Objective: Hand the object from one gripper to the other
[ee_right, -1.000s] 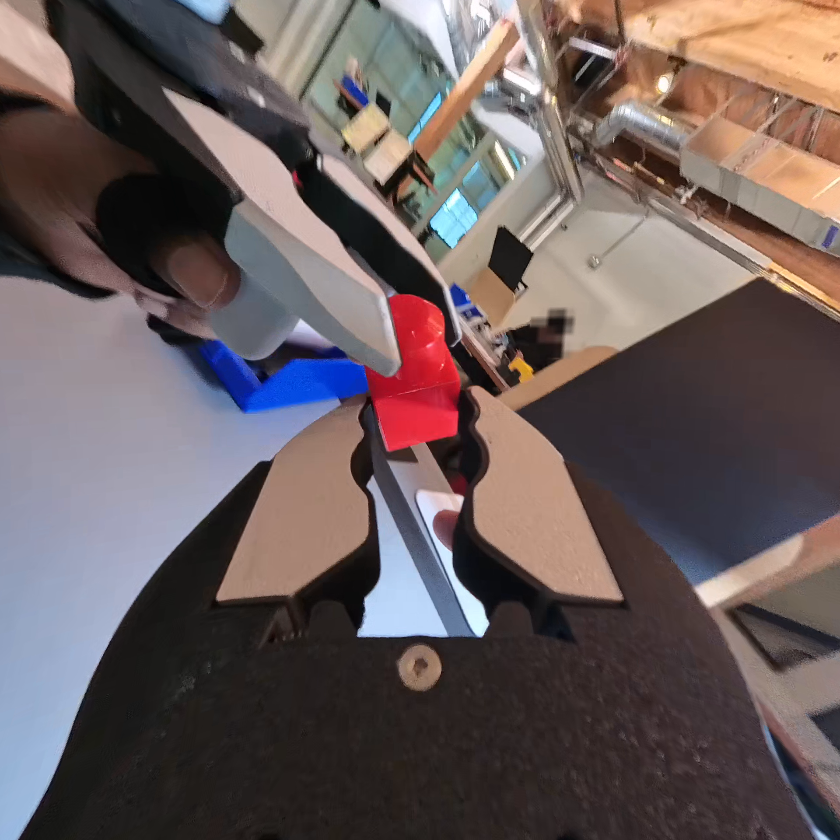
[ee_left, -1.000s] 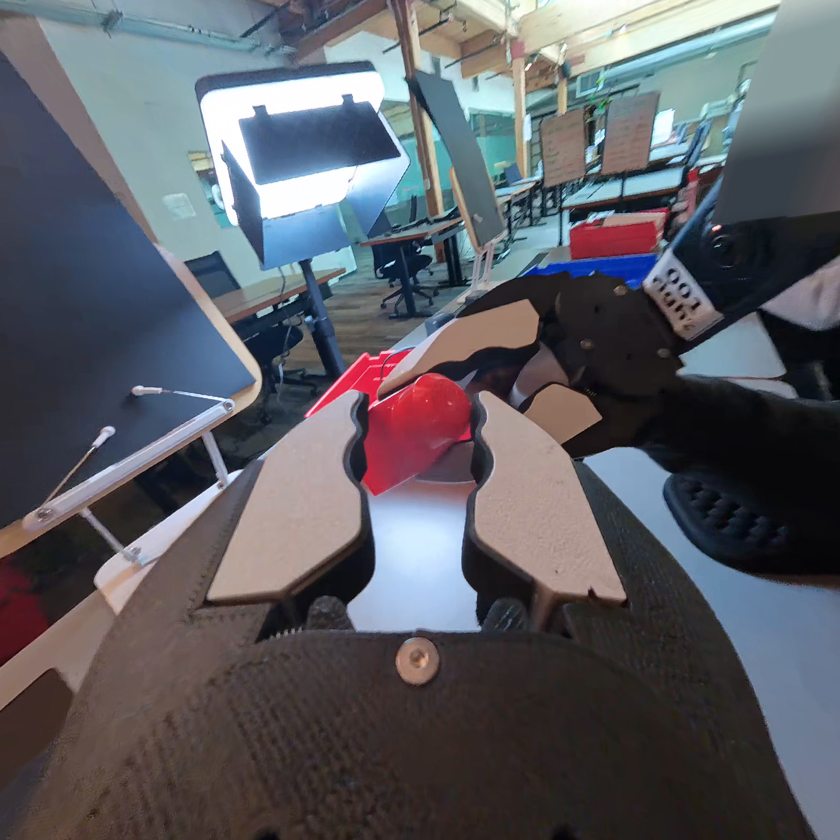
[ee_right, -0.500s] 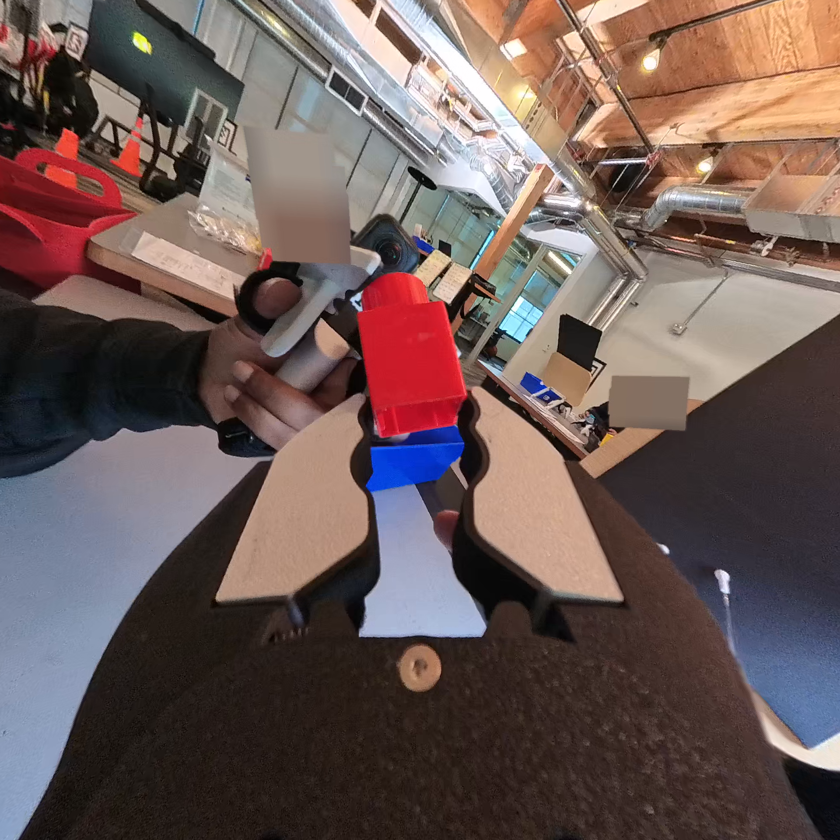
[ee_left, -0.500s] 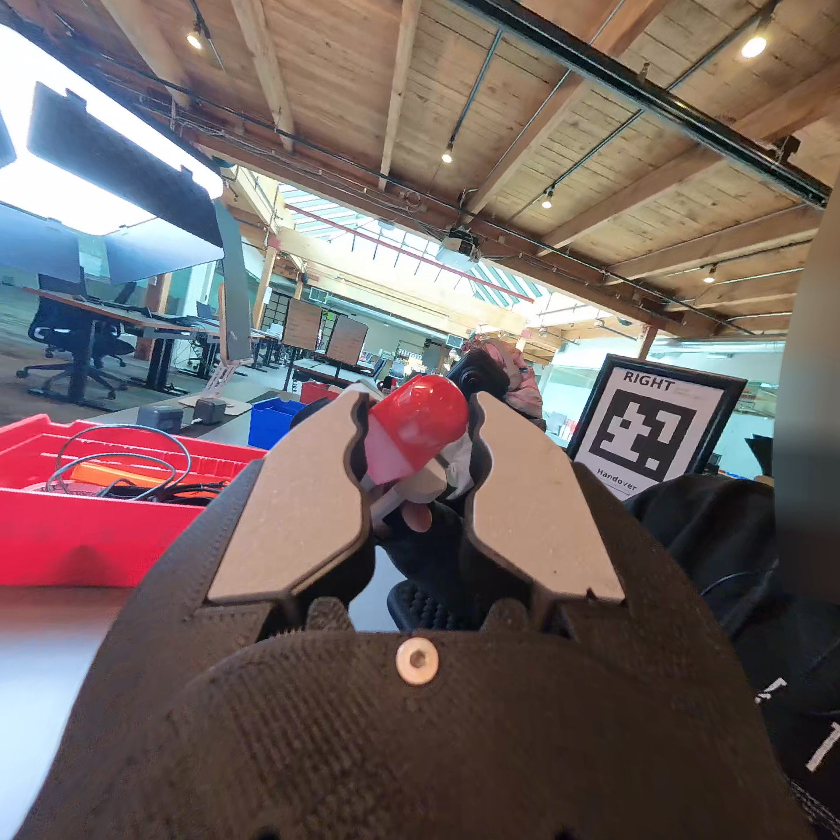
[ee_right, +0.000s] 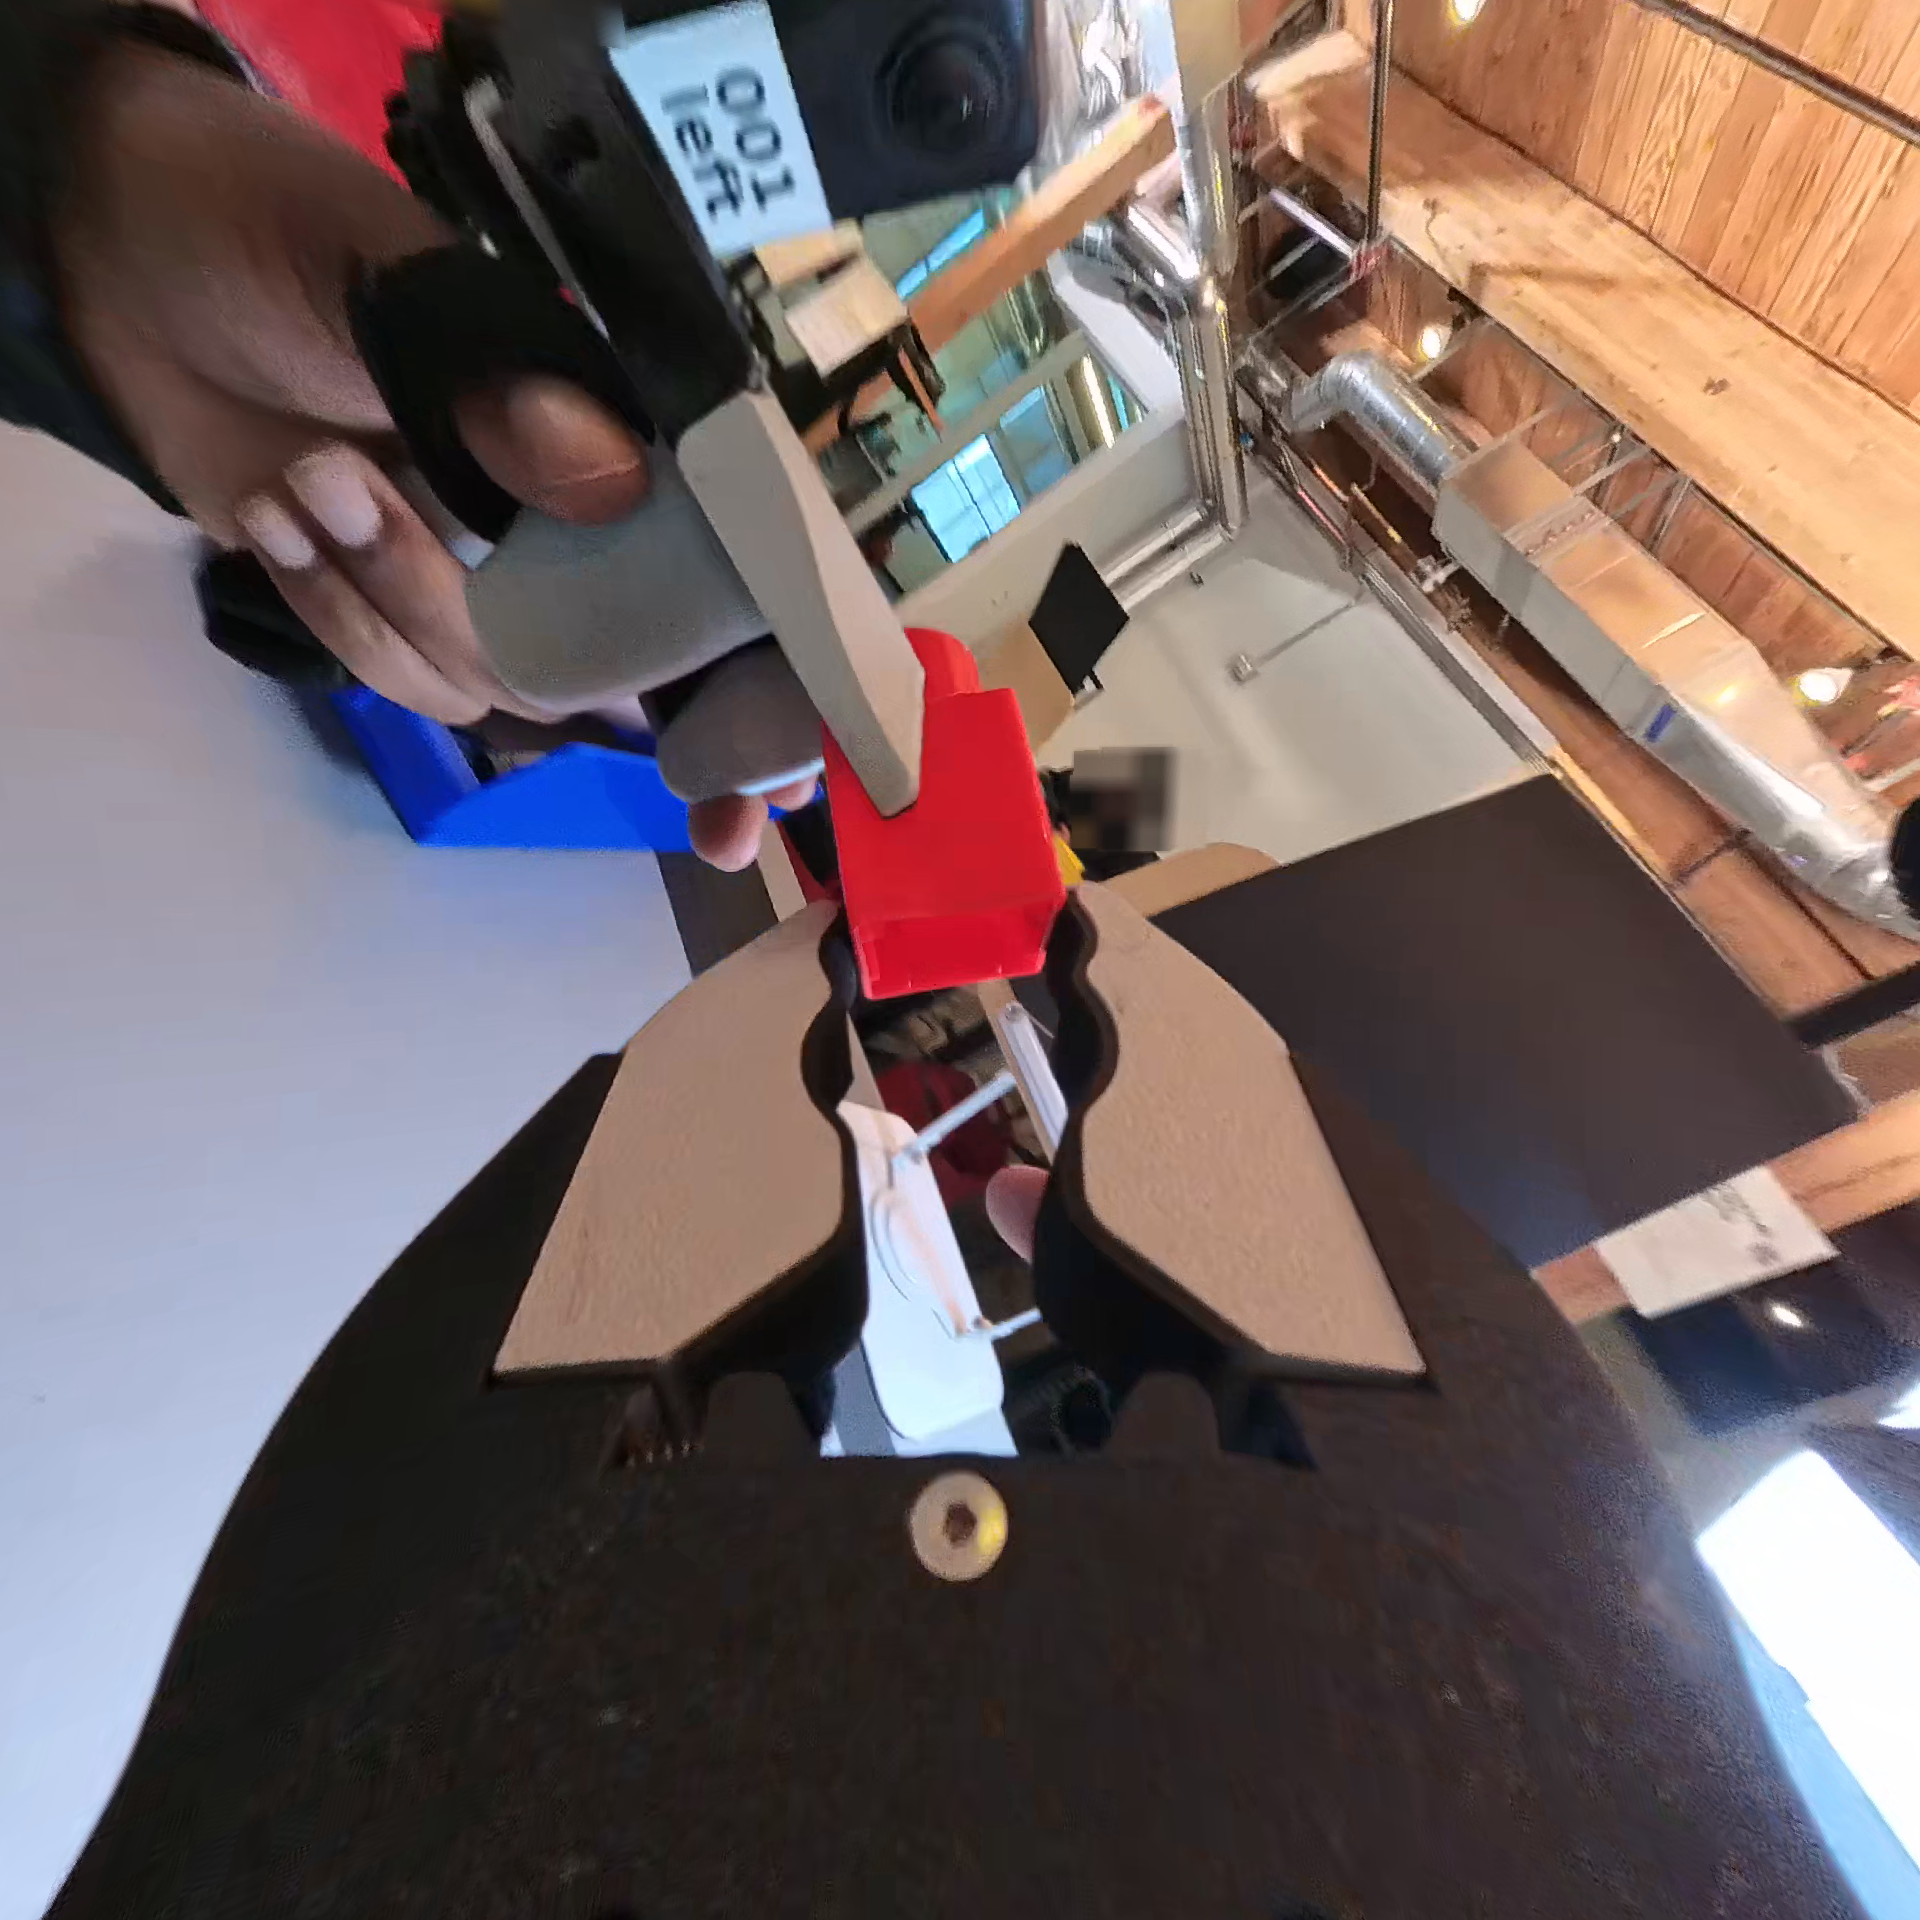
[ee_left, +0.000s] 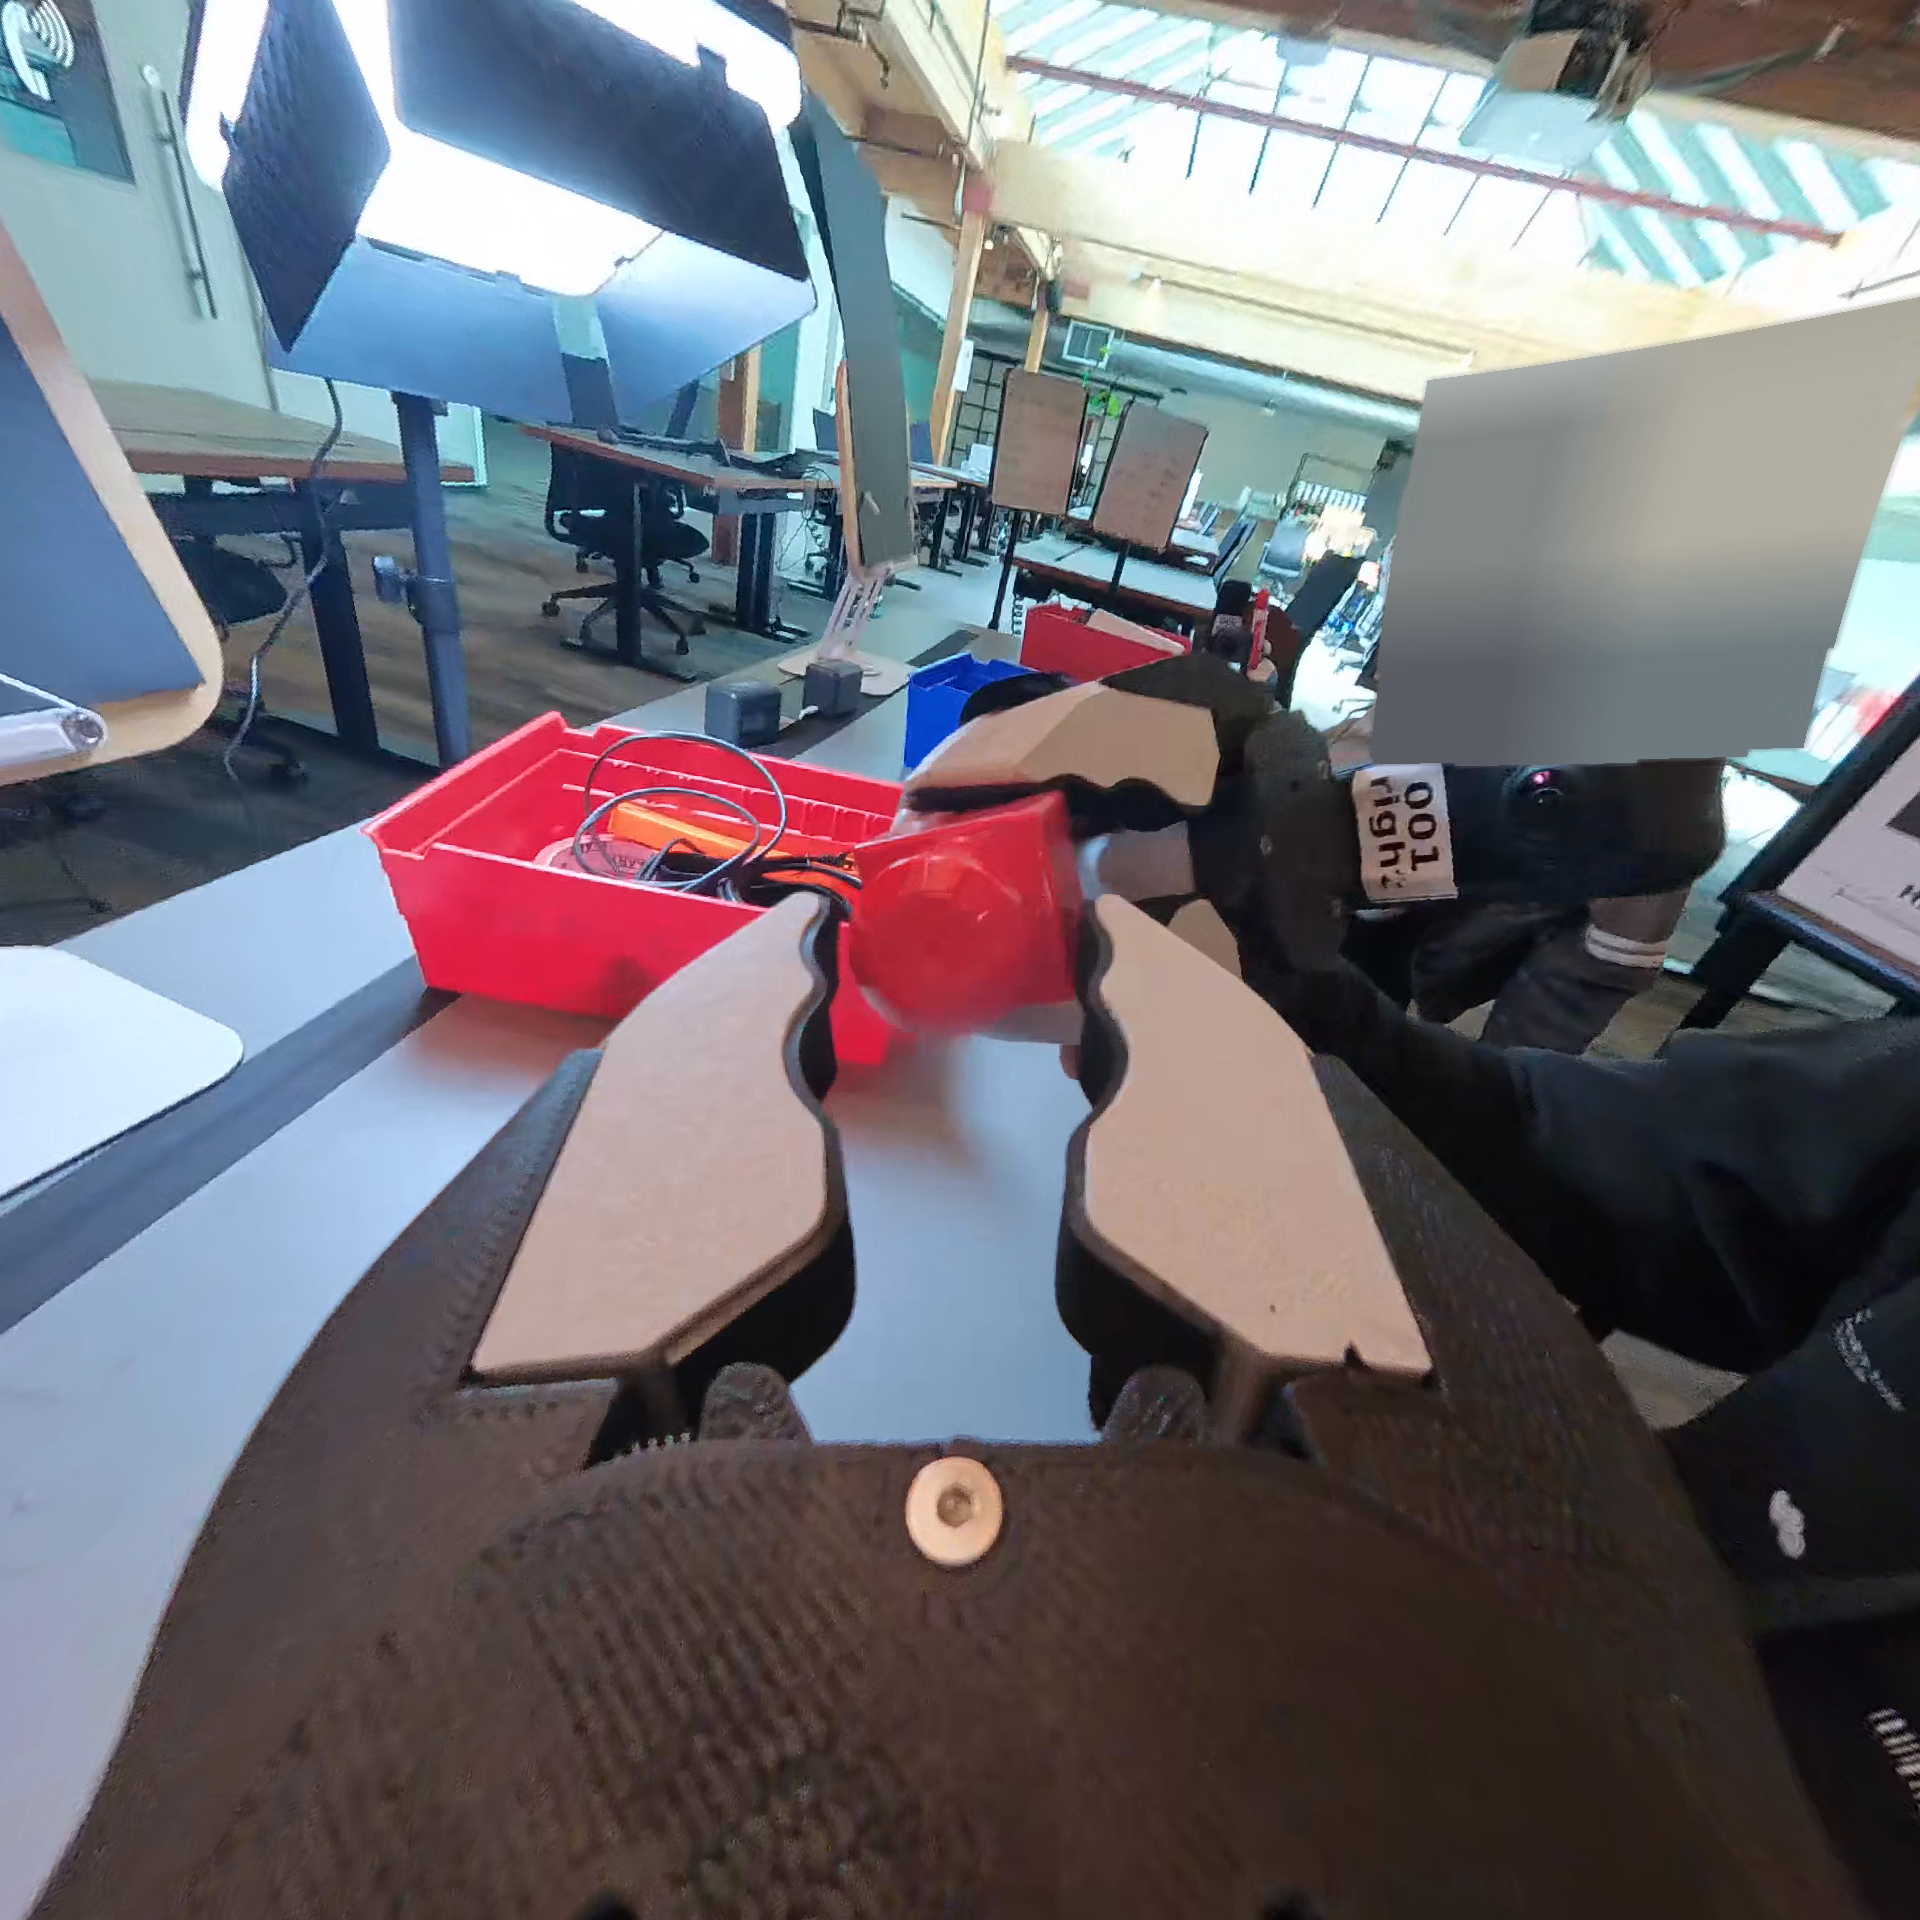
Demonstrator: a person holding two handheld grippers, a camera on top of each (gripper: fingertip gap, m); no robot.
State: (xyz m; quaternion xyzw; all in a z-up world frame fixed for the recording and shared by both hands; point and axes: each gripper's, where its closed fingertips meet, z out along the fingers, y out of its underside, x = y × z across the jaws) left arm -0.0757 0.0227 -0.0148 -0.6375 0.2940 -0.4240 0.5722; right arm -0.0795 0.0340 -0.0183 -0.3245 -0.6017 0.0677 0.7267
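Red block (ee_left: 961,914) mid-handoff, both tongs pinching it
Boxy glossy plastic with a round stud, above the red bin (ee_left: 520,914); left tongs (ee_left: 951,961) and right tongs (ee_right: 951,940) both clamped on.

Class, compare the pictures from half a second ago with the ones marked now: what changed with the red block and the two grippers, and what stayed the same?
Both cameras swung from the ceiling down toward the table. The red block now sits at the tips of both the left gripper and the right gripper. As before, both pairs of fingers touch it; neither has let go.
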